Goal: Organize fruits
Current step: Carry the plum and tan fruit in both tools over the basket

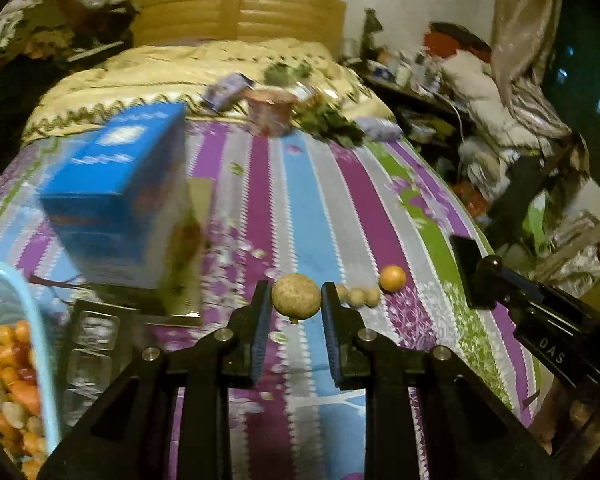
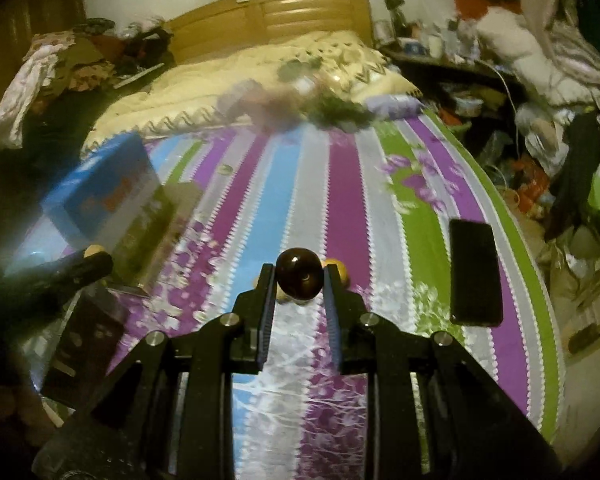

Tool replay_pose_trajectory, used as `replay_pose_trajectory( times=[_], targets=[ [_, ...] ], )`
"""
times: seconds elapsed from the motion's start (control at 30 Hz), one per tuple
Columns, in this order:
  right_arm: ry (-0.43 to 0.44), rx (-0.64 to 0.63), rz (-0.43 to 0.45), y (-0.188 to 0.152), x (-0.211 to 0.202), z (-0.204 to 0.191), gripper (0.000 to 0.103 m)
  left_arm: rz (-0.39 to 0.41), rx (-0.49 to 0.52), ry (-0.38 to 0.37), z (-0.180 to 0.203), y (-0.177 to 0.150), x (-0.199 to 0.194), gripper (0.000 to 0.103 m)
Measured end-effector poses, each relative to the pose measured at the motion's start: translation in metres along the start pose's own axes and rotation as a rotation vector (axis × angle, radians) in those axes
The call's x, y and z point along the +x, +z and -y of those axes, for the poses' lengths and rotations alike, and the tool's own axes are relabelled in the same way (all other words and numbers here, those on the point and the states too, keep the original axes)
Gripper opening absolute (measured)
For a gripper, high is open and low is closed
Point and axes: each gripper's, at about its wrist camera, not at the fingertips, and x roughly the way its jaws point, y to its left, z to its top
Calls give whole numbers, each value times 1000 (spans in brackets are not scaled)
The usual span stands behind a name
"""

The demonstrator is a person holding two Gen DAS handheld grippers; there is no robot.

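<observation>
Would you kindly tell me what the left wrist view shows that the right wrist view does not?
Only the left wrist view: the light blue basket of small fruits and the left tongs shut on a tan fruit. Only the right wrist view: the right tongs shut on a dark fruit. Both: the blue box, the black phone and the striped bedsheet.

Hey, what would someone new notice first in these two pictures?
Each gripper is shut on a fruit above the striped bedsheet: the left gripper holds a tan speckled fruit, the right gripper a dark glossy one. A blue box looms at left.
</observation>
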Motion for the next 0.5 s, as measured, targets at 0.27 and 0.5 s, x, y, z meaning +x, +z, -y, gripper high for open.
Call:
replay_pose_trajectory(
  times=[0.27, 0.5],
  targets=[
    [45, -61, 26, 12, -12, -49, 24, 66, -47, 49, -39, 7, -49, 25],
    [104, -119, 54, 23, -24, -95, 24, 111, -108, 103, -84, 5, -91, 25]
  ],
)
